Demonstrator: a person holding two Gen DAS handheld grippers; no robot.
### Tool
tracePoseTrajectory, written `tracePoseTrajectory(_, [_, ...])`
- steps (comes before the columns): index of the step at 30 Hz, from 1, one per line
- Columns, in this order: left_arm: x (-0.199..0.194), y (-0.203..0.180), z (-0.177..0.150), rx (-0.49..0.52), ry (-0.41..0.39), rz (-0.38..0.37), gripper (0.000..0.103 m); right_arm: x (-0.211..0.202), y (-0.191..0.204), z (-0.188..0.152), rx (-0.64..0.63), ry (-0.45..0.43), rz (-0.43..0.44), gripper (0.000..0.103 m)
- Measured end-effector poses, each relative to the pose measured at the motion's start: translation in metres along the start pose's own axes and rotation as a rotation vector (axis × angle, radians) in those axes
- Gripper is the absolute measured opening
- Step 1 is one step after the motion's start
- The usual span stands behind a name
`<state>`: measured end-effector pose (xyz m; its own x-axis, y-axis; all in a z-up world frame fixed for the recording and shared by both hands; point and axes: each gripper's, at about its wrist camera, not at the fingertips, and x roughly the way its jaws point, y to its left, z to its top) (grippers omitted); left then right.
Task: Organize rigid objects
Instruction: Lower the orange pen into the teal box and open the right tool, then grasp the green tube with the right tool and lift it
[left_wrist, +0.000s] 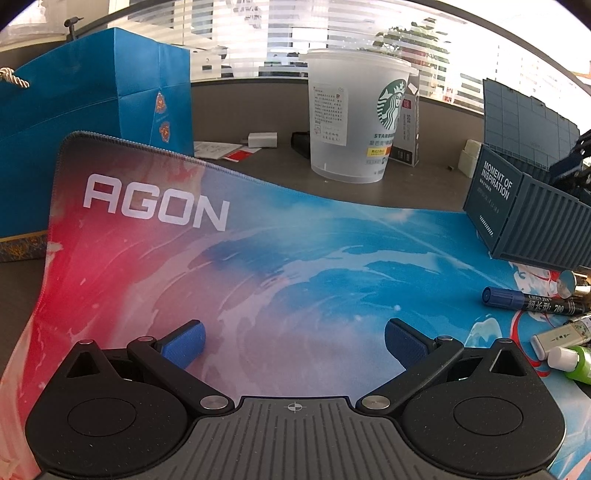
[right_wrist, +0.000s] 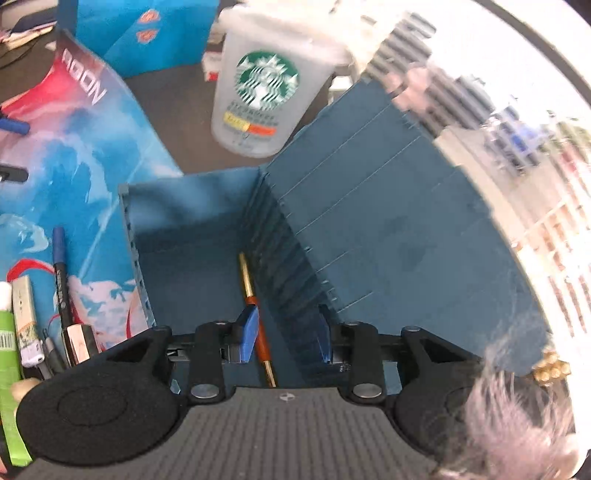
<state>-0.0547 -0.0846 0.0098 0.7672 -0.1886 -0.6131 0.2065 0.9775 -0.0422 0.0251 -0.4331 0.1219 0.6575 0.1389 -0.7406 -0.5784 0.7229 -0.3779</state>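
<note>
While the brass-and-red pen (right_wrist: 255, 310) lies on the floor of our blue container box (right_wrist: 192, 236), our right gripper (right_wrist: 284, 338) stands parted around it, pads off. Our left gripper (left_wrist: 293, 345) hangs spread, empty, over the mat (left_wrist: 258, 258). Risk: lifting out carelessly, a pad snags the pen.

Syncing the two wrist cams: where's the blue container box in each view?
Left wrist: blue container box at the right edge, lid up, standing on the mat's far right part.
Right wrist: it fills the centre, seen from above, a gold-and-red pen lying inside.
Shared landmark: Starbucks cup behind the box.
</note>
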Motion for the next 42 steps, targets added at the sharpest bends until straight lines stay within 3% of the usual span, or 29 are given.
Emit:
tracePoseTrajectory(2, [0.0,0.0,0.0,0.0,0.0,0.001,0.103,-0.017,0.007,0.002,0.023,-0.061,-0.033,0.033])
tracePoseTrajectory(4, [0.001,0.0,0.0,0.0,0.0,0.001,0.103,-0.044,0.023,0.003,0.05,-0.156,-0.048,0.042])
tracePoseTrajectory(6, [0.001,0.0,0.0,0.0,0.0,0.003,0.103,-0.071,0.05,-0.002,0.045,-0.255,0.025,0.074])
tracePoseTrajectory(8, [0.0,0.0,0.0,-0.001,0.0,0.006,0.103,-0.091,0.085,-0.015,0.004,-0.335,0.132,0.079])
tracePoseTrajectory(10, [0.0,0.0,0.0,-0.001,-0.004,0.014,0.103,-0.094,0.118,-0.027,-0.007,-0.317,0.174,0.075])
tracePoseTrajectory(13, [-0.003,-0.002,-0.001,0.009,-0.016,0.023,0.103,-0.089,0.16,-0.049,-0.01,-0.256,0.223,0.06])
tracePoseTrajectory(17, [-0.005,-0.004,-0.001,0.022,-0.033,0.031,0.103,-0.075,0.186,-0.071,0.042,-0.182,0.232,0.048])
tracePoseTrajectory(28, [-0.002,-0.002,-0.001,0.011,-0.017,0.03,0.103,-0.044,0.189,-0.072,0.127,-0.118,0.245,0.045])
tracePoseTrajectory(32, [-0.002,-0.002,-0.001,0.012,-0.015,0.028,0.103,-0.043,0.189,-0.077,0.136,-0.137,0.243,0.044])
tracePoseTrajectory(35, [-0.002,-0.002,-0.001,0.011,-0.012,0.028,0.103,-0.047,0.191,-0.081,0.132,-0.149,0.245,0.036])
tracePoseTrajectory(42, [-0.001,-0.002,-0.001,0.009,-0.008,0.03,0.103,-0.054,0.199,-0.091,0.099,-0.194,0.215,0.035])
